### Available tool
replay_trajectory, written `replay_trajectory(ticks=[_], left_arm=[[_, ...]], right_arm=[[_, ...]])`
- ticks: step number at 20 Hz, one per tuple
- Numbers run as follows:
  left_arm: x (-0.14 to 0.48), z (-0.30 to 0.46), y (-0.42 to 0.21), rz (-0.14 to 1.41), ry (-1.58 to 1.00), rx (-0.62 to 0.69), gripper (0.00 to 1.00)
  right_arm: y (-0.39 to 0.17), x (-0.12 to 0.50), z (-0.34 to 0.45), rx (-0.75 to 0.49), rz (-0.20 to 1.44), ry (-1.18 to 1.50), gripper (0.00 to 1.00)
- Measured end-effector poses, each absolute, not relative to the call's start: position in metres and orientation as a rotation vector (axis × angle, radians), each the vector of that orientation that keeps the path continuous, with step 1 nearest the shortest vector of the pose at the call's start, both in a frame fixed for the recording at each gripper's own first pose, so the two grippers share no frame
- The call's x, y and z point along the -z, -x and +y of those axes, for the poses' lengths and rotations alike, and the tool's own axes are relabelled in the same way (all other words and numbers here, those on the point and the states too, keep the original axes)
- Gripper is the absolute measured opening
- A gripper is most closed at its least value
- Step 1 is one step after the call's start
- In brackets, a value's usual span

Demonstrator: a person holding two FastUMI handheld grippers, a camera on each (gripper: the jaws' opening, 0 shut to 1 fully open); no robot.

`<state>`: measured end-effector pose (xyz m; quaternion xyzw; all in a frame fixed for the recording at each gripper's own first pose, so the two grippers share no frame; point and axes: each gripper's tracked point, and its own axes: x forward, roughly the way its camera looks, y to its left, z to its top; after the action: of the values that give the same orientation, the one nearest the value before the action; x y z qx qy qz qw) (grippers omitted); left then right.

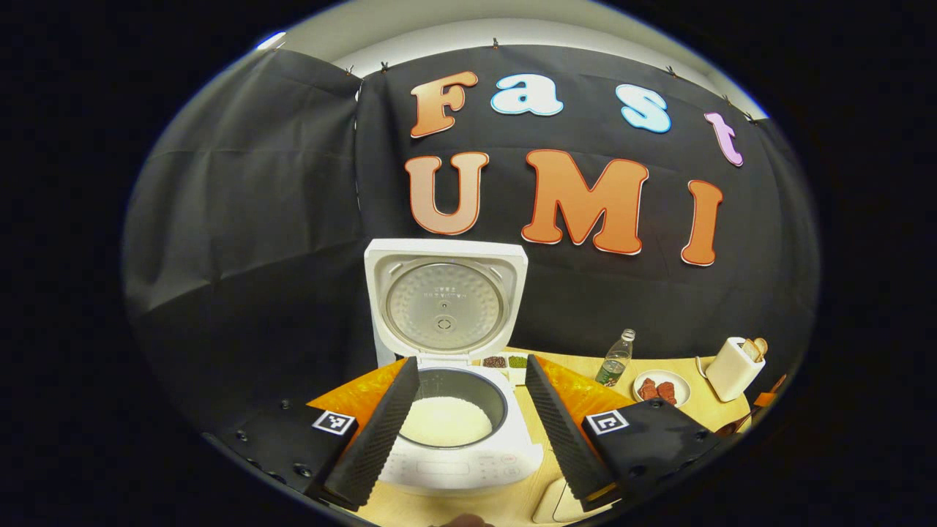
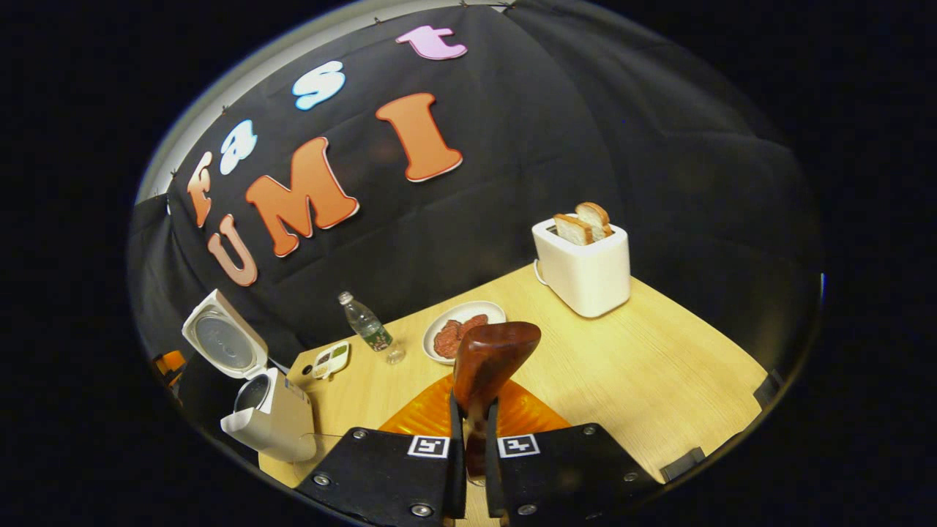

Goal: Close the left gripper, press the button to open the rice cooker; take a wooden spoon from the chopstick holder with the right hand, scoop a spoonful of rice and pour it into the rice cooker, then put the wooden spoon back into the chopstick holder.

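The white rice cooker [image 1: 454,468] stands just in front of my left gripper [image 1: 471,362], with its lid [image 1: 444,300] swung up. White rice [image 1: 445,421] lies in its pot. The left gripper is open, one ribbed finger [image 1: 381,432] on each side of the pot, touching nothing. My right gripper [image 2: 474,410] is shut on the handle of a dark wooden spoon [image 2: 492,353], held above the table with the bowl pointing away. No rice shows on the spoon's visible side. The right gripper view has the open cooker [image 2: 274,417] far to the left.
On the wooden table [image 2: 659,366] stand a white toaster [image 2: 585,267] holding bread slices, a plate of red meat [image 2: 461,333], a small water bottle [image 2: 366,326] and a little divided dish [image 2: 329,360]. The black cloth wall rises close behind the cooker.
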<state>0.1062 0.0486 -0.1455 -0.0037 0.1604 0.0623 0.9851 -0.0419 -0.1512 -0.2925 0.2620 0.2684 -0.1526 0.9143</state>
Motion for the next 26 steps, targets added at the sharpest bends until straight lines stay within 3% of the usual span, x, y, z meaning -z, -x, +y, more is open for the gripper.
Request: replay_trajectory(ticks=[4,10,12,13,17,19,23,26], left_arm=[[0.121,0.064,-0.13,0.292,-0.001,-0.141,0.99],[0.047,0.095,-0.214,0.194,0.041,-0.142,0.96],[0.022,0.109,-0.251,0.12,0.052,-0.147,0.96],[0.018,0.113,-0.269,0.129,0.064,-0.142,0.96],[0.045,0.121,-0.333,0.268,0.074,-0.121,0.99],[0.062,0.122,-0.356,0.337,0.131,-0.106,0.98],[0.095,0.131,-0.378,0.502,0.181,-0.135,1.0],[0.118,0.129,-0.378,0.623,0.11,-0.16,1.0]], right_arm=[[0.048,0.319,-0.147,0.329,0.564,-0.591,0.13],[0.05,0.327,-0.146,0.389,0.586,-0.593,0.27],[0.055,0.32,-0.152,0.419,0.587,-0.574,0.35],[0.057,0.317,-0.155,0.43,0.595,-0.556,0.48],[0.069,0.304,-0.174,0.535,0.598,-0.475,0.76],[0.073,0.286,-0.176,0.561,0.58,-0.463,0.85],[0.082,0.25,-0.182,0.571,0.536,-0.418,0.93],[0.085,0.233,-0.183,0.55,0.524,-0.402,0.93]])
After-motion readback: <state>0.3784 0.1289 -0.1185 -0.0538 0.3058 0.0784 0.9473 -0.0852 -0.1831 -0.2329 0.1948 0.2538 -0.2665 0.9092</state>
